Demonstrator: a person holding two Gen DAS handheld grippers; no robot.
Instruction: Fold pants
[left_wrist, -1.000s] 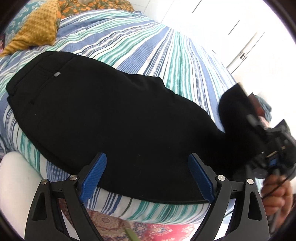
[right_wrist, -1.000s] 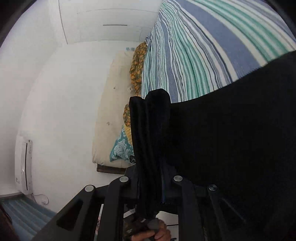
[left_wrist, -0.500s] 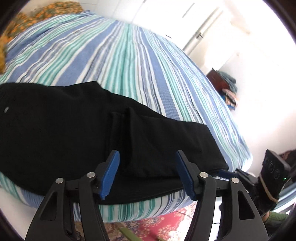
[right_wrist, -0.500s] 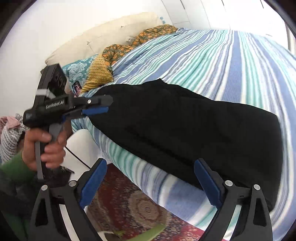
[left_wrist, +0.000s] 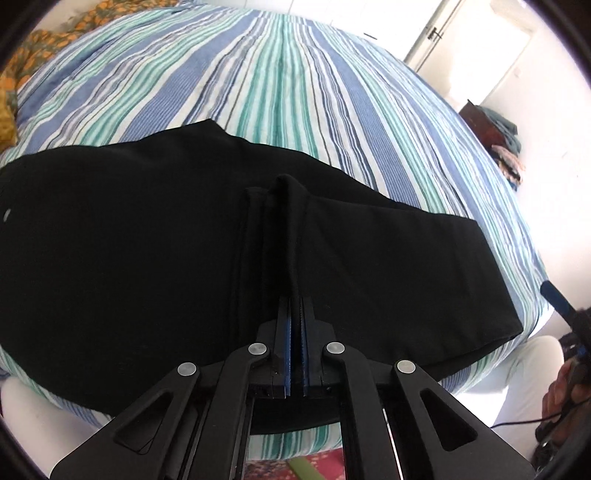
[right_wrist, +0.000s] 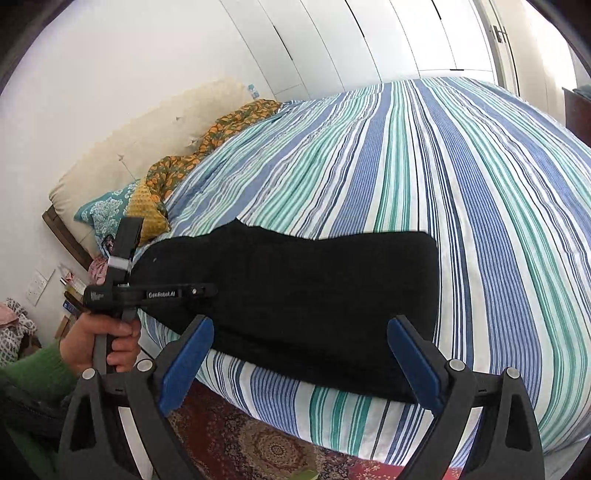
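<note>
Black pants (left_wrist: 147, 240) lie folded over once along the striped bed (left_wrist: 295, 81)'s 6 o'clock edge; left hand-held gripper (left_wrist: 294, 321) pinches their fold, right hand-held gripper (right_wrist: 299, 354) hangs wide; another fold likely remains.

A wide bed covered in a blue, teal and white striped sheet (right_wrist: 424, 177) carried black fabric pants (right_wrist: 314, 295) lying flat near its front edge. Patterned orange, mustard and teal pillows (right_wrist: 177, 173) rested at the headboard end.
</note>
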